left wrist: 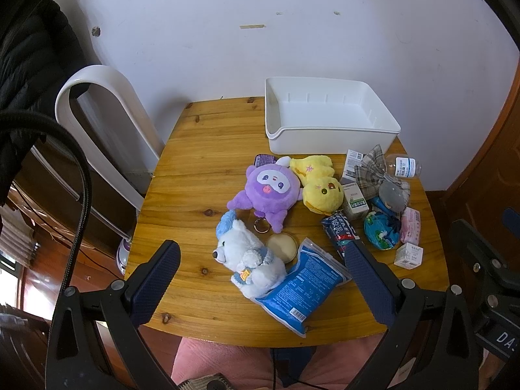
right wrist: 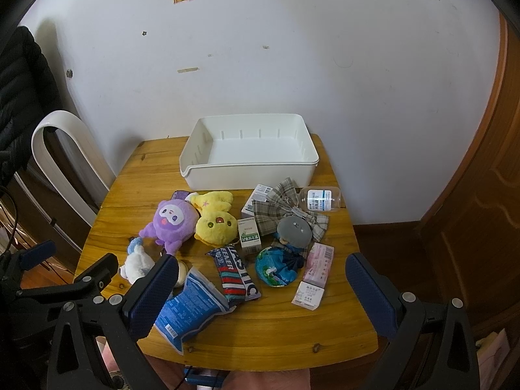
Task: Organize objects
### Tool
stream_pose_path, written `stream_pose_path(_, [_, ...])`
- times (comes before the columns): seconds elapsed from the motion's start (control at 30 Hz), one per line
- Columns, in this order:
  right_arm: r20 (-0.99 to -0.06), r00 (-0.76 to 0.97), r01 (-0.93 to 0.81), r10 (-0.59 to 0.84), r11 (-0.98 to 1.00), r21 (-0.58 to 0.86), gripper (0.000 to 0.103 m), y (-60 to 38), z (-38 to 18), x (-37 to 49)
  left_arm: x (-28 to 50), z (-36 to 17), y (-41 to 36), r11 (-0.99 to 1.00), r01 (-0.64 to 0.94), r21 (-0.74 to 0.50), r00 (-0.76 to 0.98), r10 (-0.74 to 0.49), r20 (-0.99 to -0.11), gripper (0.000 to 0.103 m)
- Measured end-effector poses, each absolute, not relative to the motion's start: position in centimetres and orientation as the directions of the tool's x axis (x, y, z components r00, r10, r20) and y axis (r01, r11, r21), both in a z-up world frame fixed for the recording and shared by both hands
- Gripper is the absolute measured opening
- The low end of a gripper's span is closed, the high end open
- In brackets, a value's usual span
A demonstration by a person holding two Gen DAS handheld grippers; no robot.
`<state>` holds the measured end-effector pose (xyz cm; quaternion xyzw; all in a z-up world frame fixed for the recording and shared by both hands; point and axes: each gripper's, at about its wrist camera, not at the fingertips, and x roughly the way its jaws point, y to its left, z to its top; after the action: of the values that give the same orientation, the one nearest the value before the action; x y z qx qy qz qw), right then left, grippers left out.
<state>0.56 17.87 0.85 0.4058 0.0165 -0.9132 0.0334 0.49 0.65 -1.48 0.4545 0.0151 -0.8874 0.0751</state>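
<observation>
Two grippers hover above the near edge of the wooden counter [left wrist: 201, 149], both with fingers spread wide and holding nothing: the left gripper [left wrist: 263, 269] over the near left part, the right gripper [right wrist: 260, 279] over the near right.

A white bin [right wrist: 250, 159] stands empty at the far edge, against the wall. In front of it lie a purple plush [left wrist: 266, 191] and a yellow plush [left wrist: 320, 185], touching side by side. Nearer, a white bear plush [left wrist: 250, 260] leans on a blue packet [left wrist: 302, 289] close to the near edge, with a round tin [left wrist: 282, 245] just beside them. Toward the right edge sit a plaid cloth [right wrist: 286, 211], a clear bottle [right wrist: 320, 199], a green-and-white box [right wrist: 249, 234], a grey doll [right wrist: 294, 230], a globe ball [right wrist: 274, 268], a pink pack [right wrist: 319, 265] and a small white box [right wrist: 308, 295].
</observation>
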Motion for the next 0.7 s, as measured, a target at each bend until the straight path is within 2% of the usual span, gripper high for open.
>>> stream_pose_path(0.7, [-0.73,-0.681,0.09,-0.055,-0.996,-0.009,0.103,17.3,1.5,0.9,-0.8,1.0,-3.7,-0.977,0.21,0.044,-0.611,-0.166,-0.774,0.101])
